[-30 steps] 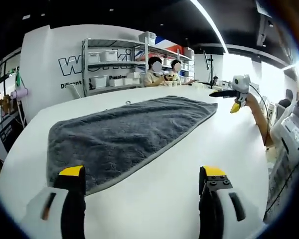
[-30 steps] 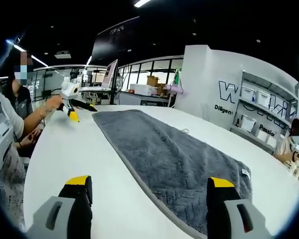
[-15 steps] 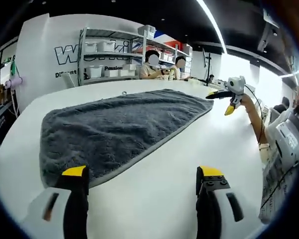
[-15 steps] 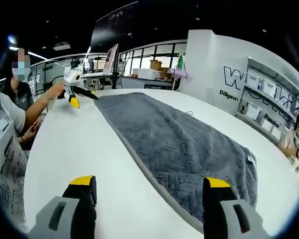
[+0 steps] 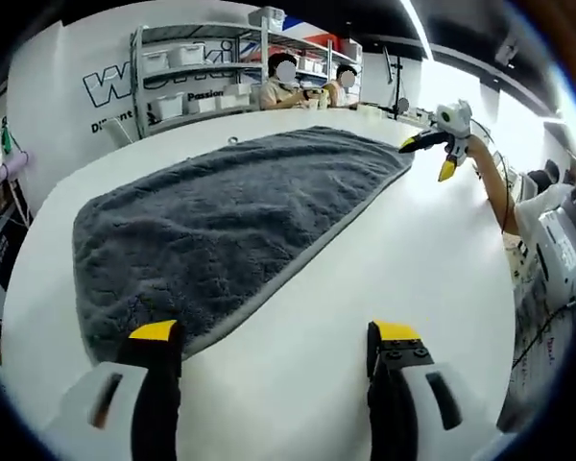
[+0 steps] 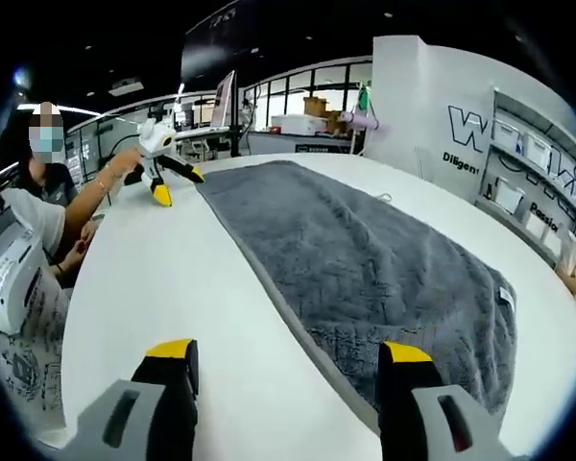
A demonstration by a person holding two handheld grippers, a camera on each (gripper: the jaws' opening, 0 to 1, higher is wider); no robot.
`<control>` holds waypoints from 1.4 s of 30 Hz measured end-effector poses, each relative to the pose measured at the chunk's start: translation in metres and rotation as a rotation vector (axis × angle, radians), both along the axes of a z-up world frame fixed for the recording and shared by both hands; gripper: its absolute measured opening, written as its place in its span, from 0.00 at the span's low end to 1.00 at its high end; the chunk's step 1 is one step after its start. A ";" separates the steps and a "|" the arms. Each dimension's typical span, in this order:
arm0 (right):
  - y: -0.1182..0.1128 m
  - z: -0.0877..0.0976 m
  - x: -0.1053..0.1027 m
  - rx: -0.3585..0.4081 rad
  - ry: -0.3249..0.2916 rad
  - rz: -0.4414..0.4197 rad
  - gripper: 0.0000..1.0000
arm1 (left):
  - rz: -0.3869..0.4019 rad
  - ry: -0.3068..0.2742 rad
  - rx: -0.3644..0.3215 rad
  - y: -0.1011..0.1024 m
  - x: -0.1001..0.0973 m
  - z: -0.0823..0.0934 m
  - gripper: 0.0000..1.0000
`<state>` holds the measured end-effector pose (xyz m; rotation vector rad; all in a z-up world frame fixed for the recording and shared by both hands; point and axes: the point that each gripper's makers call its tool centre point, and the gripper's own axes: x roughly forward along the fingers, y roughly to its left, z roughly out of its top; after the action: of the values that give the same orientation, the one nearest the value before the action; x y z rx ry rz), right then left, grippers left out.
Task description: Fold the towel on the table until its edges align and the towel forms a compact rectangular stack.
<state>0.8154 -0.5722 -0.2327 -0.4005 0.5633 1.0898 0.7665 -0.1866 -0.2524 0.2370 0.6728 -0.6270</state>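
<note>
**Grey towel spread flat on a white table, both grippers released at its opposite ends**

The white table (image 5: 442, 250) is the largest surface; wide bare stretches of it run along the near long side of the towel in both views and lie open between each pair of jaws. The grey towel (image 5: 230, 211) lies flat and unfolded on it, a long rectangle with a paler hemmed border. In the left gripper view its near corner sits just ahead of the left-hand jaw, and the long edge runs diagonally away toward the far end. In the right gripper view the towel (image 6: 384, 259) stretches away from the right-hand jaw, with a small white tag near the corner at the right.

Behind the table in the left gripper view, a metal shelving unit (image 5: 187, 72) against the white wall holds several pale storage bins; what is in them cannot be told. Two seated people are beside it.

The left gripper (image 5: 274, 336) is released, jaws spread wide, low over bare table just beside the towel's near corner, grasping nothing. The right gripper (image 6: 288, 351) is likewise released, its right jaw over the towel's edge and its left over bare table. Each gripper also appears in the other's view at the towel's far end, held in a hand with the arm reaching in from the table's side.
</note>
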 end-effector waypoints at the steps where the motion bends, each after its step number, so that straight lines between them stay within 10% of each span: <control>1: -0.001 -0.002 0.001 -0.006 0.009 -0.001 0.78 | 0.001 0.006 -0.004 0.000 0.001 0.000 0.82; 18: -0.017 -0.013 0.024 0.005 0.074 -0.078 0.46 | 0.043 0.043 0.028 0.027 0.017 0.007 0.41; 42: -0.029 -0.016 0.042 -0.041 -0.023 -0.107 0.05 | 0.080 -0.023 0.041 0.043 0.035 0.008 0.06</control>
<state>0.8571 -0.6013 -0.2484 -0.4138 0.5815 0.9710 0.8013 -0.1432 -0.2443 0.2536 0.6699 -0.5340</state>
